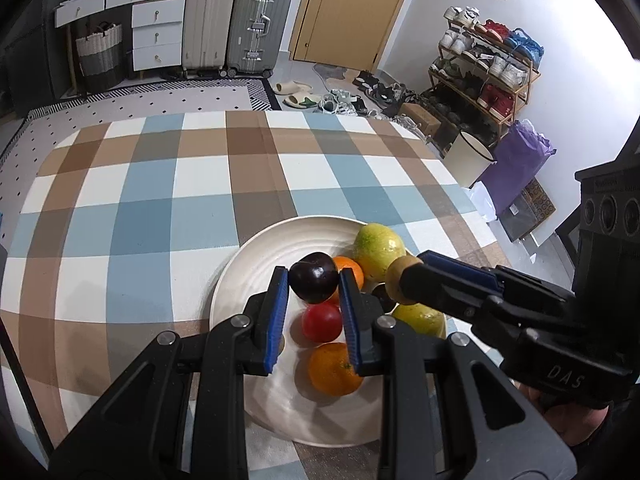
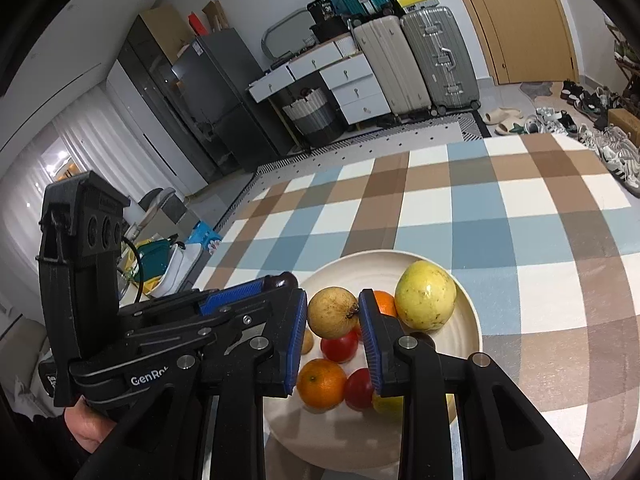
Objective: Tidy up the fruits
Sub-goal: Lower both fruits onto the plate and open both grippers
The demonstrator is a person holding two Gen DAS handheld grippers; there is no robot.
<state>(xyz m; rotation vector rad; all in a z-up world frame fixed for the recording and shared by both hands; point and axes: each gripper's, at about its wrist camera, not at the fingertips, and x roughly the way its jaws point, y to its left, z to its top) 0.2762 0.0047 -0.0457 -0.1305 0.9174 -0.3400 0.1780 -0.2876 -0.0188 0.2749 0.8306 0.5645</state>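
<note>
Clenched on a dark plum point(image 1: 313, 282), the left gripper point(image 1: 314, 280) hangs over the white plate point(image 1: 256, 264) at six o'clock of the checked tablecloth point(image 1: 160, 200); "DAS" reads on the right gripper point(image 1: 404, 280) at three o'clock. From the right wrist, that gripper point(image 2: 333, 312) grasps a tan fruit point(image 2: 332, 312) (stem end showing) above oranges point(image 2: 322, 383) and tomatoes point(image 2: 339, 346); "GenRo" marks the left tool at nine o'clock.

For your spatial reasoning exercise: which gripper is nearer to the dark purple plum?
Left. The left gripper holds the dark purple plum between its jaws; the right gripper, beside it, grips a tan round fruit.
</note>
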